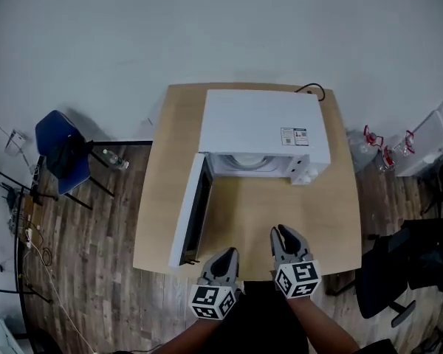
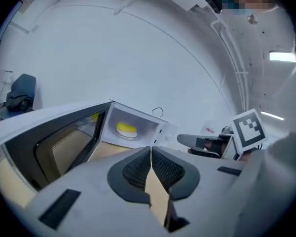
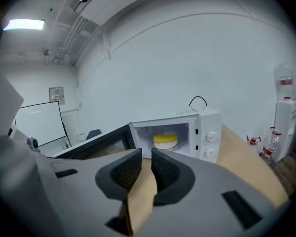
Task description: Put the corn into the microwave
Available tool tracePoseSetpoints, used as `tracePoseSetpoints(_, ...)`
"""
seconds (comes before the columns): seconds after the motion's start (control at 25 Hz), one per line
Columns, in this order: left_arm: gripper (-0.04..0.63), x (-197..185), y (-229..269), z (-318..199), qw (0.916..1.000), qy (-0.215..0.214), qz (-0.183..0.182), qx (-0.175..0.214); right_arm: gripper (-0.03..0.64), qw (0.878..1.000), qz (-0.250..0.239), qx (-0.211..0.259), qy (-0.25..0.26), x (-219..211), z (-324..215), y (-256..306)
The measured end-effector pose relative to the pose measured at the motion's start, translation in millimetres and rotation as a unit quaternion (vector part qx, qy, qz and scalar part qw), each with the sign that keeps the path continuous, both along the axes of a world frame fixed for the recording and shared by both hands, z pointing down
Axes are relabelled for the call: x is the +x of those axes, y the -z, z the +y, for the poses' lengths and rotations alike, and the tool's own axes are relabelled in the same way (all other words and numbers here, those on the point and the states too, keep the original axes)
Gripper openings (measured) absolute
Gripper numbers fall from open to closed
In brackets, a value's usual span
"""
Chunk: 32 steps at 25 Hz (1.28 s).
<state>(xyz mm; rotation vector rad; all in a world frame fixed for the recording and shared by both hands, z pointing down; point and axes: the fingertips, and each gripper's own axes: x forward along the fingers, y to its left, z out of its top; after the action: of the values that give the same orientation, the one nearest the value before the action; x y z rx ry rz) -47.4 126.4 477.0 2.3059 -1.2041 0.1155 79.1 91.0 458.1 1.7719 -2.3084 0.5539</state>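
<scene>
Head view: my left gripper [image 1: 223, 260] and right gripper [image 1: 284, 238] hover in front of the microwave [image 1: 262, 135], whose door [image 1: 192, 212] stands open; the corn doesn't show from here. Left gripper view: jaws pressed together, empty, and the corn [image 2: 126, 128] lies inside the microwave. Right gripper view: jaws slightly parted, nothing between them. I judge the placing done; what's left is swinging the door closed.
</scene>
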Motion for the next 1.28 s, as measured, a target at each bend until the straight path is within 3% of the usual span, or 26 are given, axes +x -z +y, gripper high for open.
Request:
tracePoseSetpoints(0.12,0.014,-2.1,12.4,29.5,0.9998,-0.015,-0.01,0.006,0.077,1.0,0.002,0.024,0.001,0.0,48.5,30.8)
tracePoseSetpoints(0.32,0.014,0.4,44.8,62.8,0.9991,-0.015,-0.012,0.037,0.067,0.999,0.009,0.033,0.012,0.8,104.3,56.6)
tracePoseSetpoints(0.6,0.014,40.0,95.3,101.8,0.9932,-0.019,-0.041,0.107,0.066,0.997,0.019,0.069,0.033,19.6,160.2,91.4)
tracePoseSetpoints(0.96,0.014,91.5,104.0,166.4,0.9907,-0.01,-0.053,0.125,0.061,0.994,0.03,0.093,0.046,65.5,220.1,109.0)
tracePoseSetpoints(1.28,0.014,101.8,111.8,208.7,0.9881,0.016,-0.062,0.14,0.061,0.993,0.032,0.101,0.048,87.3,256.9,110.9)
